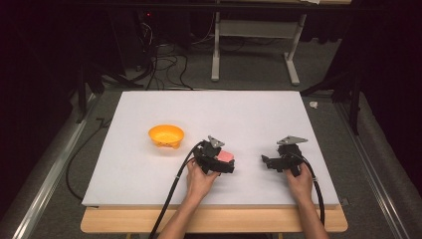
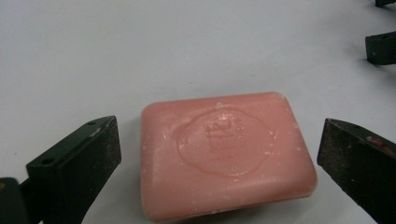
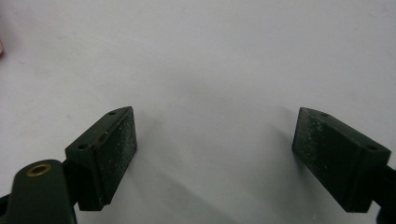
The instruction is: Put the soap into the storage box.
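Black pads [image 2: 77, 168] of left gripper [image 1: 222, 163] are standing apart w/ pink soap [image 2: 224, 154] lying between, untouched, long axis crosswise. Am keeping right gripper [image 1: 271, 162], also open, farther from soap. Orange bowl [image 1: 166, 135] is sitting beyond soap, left.

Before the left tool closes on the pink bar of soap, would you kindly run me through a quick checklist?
1. Left tool open, jaws wider than the bar: ok.
2. Pink rectangular bar of soap lies between the jaws, touching neither: ok.
3. Soap flat on the white table top, stamped face up: ok.
4. Right tool open with nothing in it, apart from the soap: ok.
5. Orange plastic bowl upright and away from both tools: ok.
6. Anything in the bowl: cannot tell.
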The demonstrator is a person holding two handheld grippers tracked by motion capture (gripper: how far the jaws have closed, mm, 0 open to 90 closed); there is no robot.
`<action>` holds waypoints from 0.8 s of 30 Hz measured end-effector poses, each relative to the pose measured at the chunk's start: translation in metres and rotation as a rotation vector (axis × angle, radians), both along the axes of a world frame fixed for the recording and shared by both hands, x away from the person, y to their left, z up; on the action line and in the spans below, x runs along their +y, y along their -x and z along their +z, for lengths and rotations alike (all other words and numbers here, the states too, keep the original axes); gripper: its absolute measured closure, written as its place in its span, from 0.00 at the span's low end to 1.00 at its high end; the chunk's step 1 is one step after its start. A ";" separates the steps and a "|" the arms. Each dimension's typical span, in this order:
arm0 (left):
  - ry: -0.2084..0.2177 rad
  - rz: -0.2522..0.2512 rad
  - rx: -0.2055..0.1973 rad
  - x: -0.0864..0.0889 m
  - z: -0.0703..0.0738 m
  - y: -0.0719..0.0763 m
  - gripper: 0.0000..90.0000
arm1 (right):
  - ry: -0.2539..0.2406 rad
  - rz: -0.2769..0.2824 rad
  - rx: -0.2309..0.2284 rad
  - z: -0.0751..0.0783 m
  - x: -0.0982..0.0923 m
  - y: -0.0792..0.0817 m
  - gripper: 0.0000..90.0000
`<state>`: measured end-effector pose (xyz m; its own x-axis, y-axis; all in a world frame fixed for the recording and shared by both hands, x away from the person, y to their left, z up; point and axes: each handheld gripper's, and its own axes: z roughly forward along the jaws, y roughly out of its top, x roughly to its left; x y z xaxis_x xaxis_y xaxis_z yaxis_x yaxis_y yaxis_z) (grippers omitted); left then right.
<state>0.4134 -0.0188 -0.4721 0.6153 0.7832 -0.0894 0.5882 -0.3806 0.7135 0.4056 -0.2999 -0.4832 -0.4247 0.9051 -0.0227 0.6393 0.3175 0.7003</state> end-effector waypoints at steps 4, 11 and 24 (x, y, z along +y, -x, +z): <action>-0.007 -0.004 0.020 -0.003 -0.004 -0.001 0.00 | 0.000 0.000 0.000 0.000 0.000 0.000 0.16; -0.035 -0.013 0.022 -0.006 -0.009 -0.001 0.04 | 0.000 0.000 0.000 0.000 0.000 0.000 0.16; -0.065 -0.031 -0.038 -0.003 -0.011 0.004 0.14 | -0.002 -0.001 0.000 0.000 0.000 0.000 0.16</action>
<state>0.4090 -0.0217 -0.4832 0.6414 0.7671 -0.0150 0.5485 -0.4448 0.7080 0.4056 -0.2997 -0.4832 -0.4234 0.9057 -0.0208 0.6401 0.3153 0.7006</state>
